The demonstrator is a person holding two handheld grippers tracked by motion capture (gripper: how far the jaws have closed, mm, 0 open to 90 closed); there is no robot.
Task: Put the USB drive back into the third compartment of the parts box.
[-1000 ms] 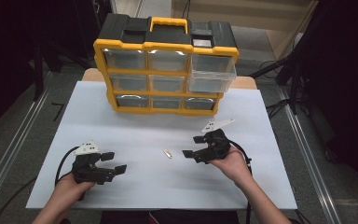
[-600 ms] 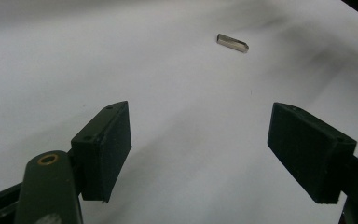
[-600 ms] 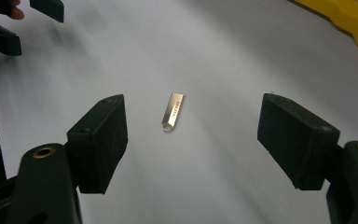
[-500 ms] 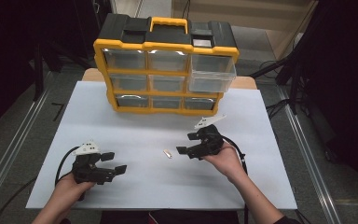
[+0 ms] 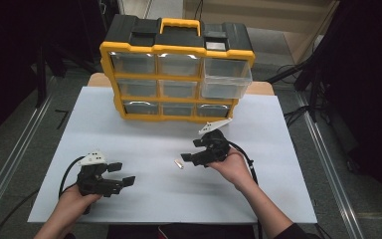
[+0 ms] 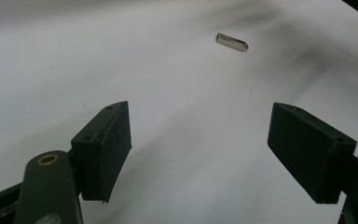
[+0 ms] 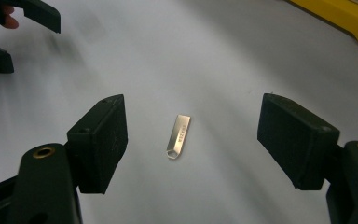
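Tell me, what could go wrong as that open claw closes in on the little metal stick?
1. The small metal stick lies flat on the smooth white table; the right gripper, jaws open on either side, could push it sliding instead of lifting it.
2. It is thin, so the pads might close above it and miss.
3. The drawer organizer has one drawer pulled out; a raised hand might bump it.

At the far edge of the white surface (image 5: 144, 144) stands a yellow-and-black organizer box (image 5: 176, 69), handle on top, clear drawers in rows. Its upper right drawer (image 5: 226, 79) sticks out, pulled forward. Metal rails flank the surface on both sides.
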